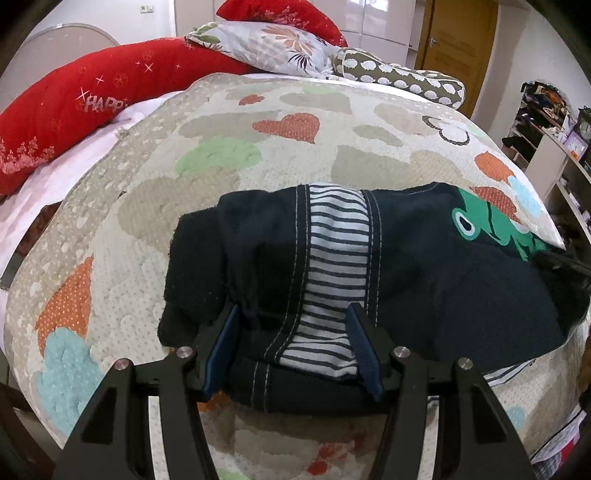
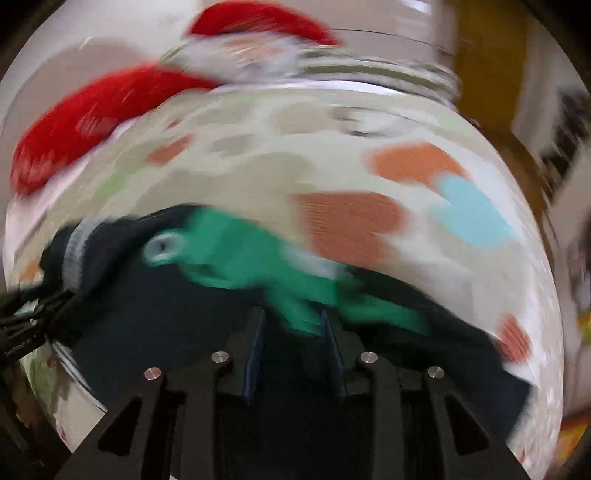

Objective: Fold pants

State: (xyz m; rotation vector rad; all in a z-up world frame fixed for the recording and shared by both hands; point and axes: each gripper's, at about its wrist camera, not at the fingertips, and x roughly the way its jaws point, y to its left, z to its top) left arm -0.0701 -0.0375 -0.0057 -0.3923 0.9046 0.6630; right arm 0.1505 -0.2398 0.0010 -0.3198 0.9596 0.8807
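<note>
Left wrist view: the left gripper (image 1: 293, 314) stands spread around the dark pants (image 1: 424, 273), fabric bunched between its fingers. The pants lie crosswise on the heart-patterned blanket (image 1: 221, 122), striped waistband lining (image 1: 336, 258) facing up. The right gripper (image 2: 293, 321), blurred, cannot be judged. The red pillow (image 1: 74, 114) reads "HAPP".

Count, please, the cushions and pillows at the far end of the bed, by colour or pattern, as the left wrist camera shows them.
Red cushions: 2, long red cushion and red cushion at the back
Floral pillow: 1
Brown bolster with white spots: 1
Total: 4
</note>
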